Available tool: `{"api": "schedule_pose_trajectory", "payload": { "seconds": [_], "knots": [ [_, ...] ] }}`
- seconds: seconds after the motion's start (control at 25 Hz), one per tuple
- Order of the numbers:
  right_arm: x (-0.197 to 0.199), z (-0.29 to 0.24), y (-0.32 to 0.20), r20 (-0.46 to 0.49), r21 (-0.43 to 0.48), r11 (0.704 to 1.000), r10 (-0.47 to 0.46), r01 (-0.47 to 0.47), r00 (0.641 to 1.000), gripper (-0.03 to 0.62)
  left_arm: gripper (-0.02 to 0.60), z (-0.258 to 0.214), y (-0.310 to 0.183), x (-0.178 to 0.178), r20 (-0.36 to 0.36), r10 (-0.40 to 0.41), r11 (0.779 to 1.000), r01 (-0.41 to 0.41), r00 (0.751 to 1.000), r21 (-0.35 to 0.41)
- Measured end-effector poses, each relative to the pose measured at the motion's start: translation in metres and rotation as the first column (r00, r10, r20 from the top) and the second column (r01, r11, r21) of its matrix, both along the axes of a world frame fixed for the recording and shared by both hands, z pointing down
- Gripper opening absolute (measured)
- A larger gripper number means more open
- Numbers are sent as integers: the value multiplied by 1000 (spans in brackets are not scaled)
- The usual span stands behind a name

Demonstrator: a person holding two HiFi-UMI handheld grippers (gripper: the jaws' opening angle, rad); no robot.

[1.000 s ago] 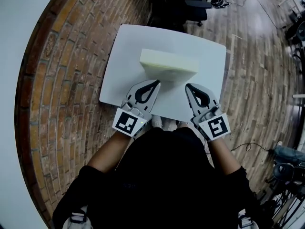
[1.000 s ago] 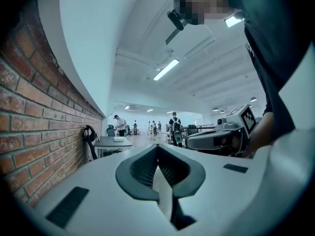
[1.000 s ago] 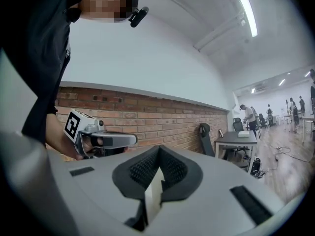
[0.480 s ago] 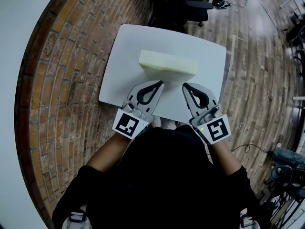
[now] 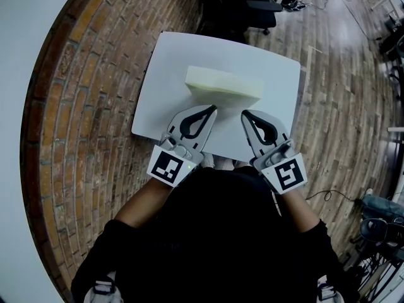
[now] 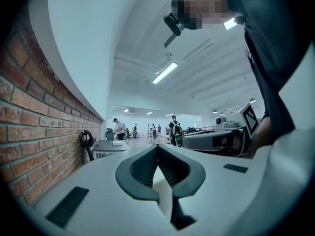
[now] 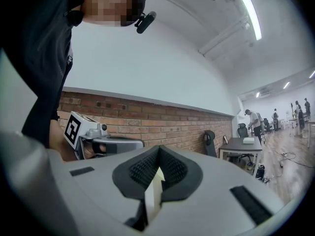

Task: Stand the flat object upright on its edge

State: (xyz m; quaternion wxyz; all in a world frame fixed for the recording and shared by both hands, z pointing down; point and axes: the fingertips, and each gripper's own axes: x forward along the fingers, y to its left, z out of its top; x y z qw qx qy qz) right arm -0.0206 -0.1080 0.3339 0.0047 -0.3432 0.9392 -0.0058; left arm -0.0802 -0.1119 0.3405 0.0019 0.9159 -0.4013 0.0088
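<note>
A pale yellow-green foam slab (image 5: 224, 84) lies on the white table (image 5: 161, 109), its thick near side facing me. My left gripper (image 5: 213, 110) is shut, with its tip at the slab's near lower edge on the left. My right gripper (image 5: 244, 113) is shut too, its tip just short of the same edge on the right. Whether either tip touches the slab I cannot tell. In the left gripper view the shut left gripper (image 6: 157, 147) points level and the right gripper (image 6: 216, 140) shows beside it. The right gripper view shows the shut right gripper (image 7: 159, 150) and the left gripper (image 7: 106, 144).
The small table stands on a brick-patterned floor (image 5: 82, 106), with wooden flooring (image 5: 341, 93) to the right. A black office chair (image 5: 243, 5) stands just beyond the table's far edge. A white wall (image 5: 25, 137) curves along the left. Cables lie at the lower right.
Both gripper tips have drawn a little closer together and nearer the slab's near edge. The slab has hardly shifted.
</note>
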Motion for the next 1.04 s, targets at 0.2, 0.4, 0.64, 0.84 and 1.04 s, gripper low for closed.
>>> {"api": "schedule_pose_trajectory", "payload": {
  "seconds": [0.2, 0.4, 0.64, 0.84, 1.04],
  "knots": [
    [-3, 0, 1, 0, -1, 1000, 8, -8, 1000, 6, 19, 0, 1, -1, 0, 8, 1000, -8, 1000, 0],
    [-4, 3, 2, 1, -12, 1000, 16, -16, 1000, 6, 20, 1, 3, -2, 5, 7, 1000, -7, 1000, 4],
    [-4, 5, 4, 4, -18, 1000, 18, -18, 1000, 6, 20, 3, 3, -3, 2, 3, 1000, -3, 1000, 1],
    [-3, 6, 5, -1, -14, 1000, 17, -17, 1000, 6, 20, 4, 4, -3, 3, -2, 1000, 2, 1000, 2],
    [-1, 5, 5, -1, -14, 1000, 19, -19, 1000, 6, 20, 4, 5, -3, 6, -5, 1000, 5, 1000, 8]
  ]
}}
